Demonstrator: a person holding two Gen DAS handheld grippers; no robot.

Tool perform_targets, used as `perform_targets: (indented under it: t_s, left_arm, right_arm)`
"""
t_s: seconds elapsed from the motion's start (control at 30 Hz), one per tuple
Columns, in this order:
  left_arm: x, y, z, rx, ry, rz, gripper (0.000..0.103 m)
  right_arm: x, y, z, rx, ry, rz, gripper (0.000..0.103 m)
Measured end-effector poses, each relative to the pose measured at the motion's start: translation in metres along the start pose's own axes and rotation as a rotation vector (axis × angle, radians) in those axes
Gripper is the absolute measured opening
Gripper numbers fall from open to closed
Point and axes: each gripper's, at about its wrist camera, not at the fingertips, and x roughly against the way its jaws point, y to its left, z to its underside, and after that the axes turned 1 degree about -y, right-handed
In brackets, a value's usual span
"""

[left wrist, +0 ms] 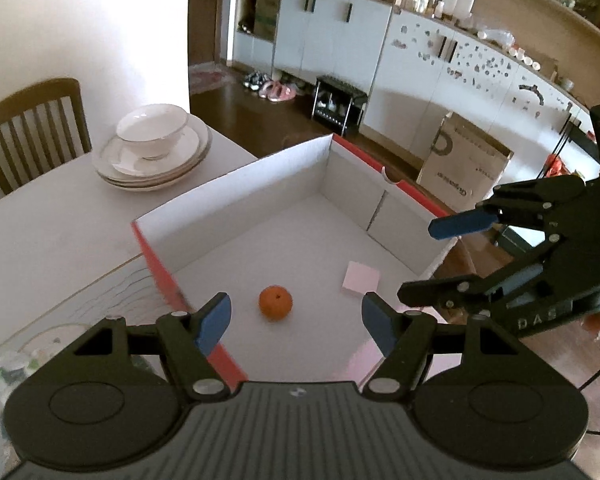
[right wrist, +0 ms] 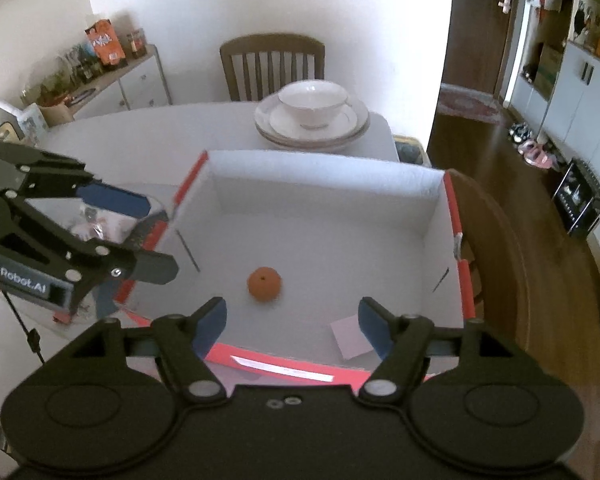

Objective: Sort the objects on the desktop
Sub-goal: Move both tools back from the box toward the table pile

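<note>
A red-sided cardboard box [left wrist: 236, 188] with a white inside stands on the table; it also shows in the right wrist view [right wrist: 324, 168]. An orange tangerine [left wrist: 275, 302] lies on its floor, also seen in the right wrist view [right wrist: 264, 284]. A pink sticky-note pad [left wrist: 361, 277] lies in the box too, partly hidden behind a finger in the right wrist view [right wrist: 348, 338]. My left gripper [left wrist: 296, 322] is open and empty above the box's near edge. My right gripper [right wrist: 293, 326] is open and empty above the box's opposite side. Each gripper shows in the other's view.
A white bowl on stacked plates [left wrist: 153, 148] sits on the table beyond the box, also in the right wrist view [right wrist: 312, 114]. A wooden chair [right wrist: 272, 66] stands behind the table. A paper bag [left wrist: 464, 168] stands on the floor. A transparent plastic item [right wrist: 96, 220] lies left of the box.
</note>
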Motion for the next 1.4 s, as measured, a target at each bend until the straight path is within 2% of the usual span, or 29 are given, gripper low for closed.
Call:
perform_targets:
  t_s: [0.3,0.53,0.63,0.7,1.0,1.07,1.13,1.4]
  left_arm:
    - [0.065,0.036,0.043,0.041,-0.068,-0.035,0.071]
    - [0.111,0.074,0.076,0.062,-0.122,-0.089,0.072]
    - [0.128,0.094,0.089,0.082,-0.143,-0.103,0.081]
    - [0.138,0.107,0.1,0.094,-0.154,-0.116,0.082]
    - [0.164,0.167,0.153,0.169,-0.158,-0.187,0.087]
    - [0.169,0.18,0.162,0.186,-0.164,-0.205,0.092]
    - [0.174,0.192,0.172,0.198,-0.174,-0.227,0.101]
    - [0.18,0.226,0.202,0.241,-0.172,-0.264,0.102]
  right_arm:
    - [0.015,0.058,0.001,-0.004,-0.089,0.027,0.076]
    - [0.012,0.111,0.005,-0.016,-0.116,0.033,0.078]
    - [0.008,0.133,0.006,-0.03,-0.112,0.023,0.079]
    - [0.005,0.148,0.007,-0.04,-0.115,0.02,0.081]
    - [-0.018,0.211,0.009,-0.051,-0.123,0.027,0.086]
    - [-0.022,0.22,0.011,-0.065,-0.126,0.028,0.087]
    - [-0.028,0.229,0.011,-0.075,-0.128,0.031,0.088]
    - [-0.041,0.259,0.015,-0.067,-0.148,0.046,0.098]
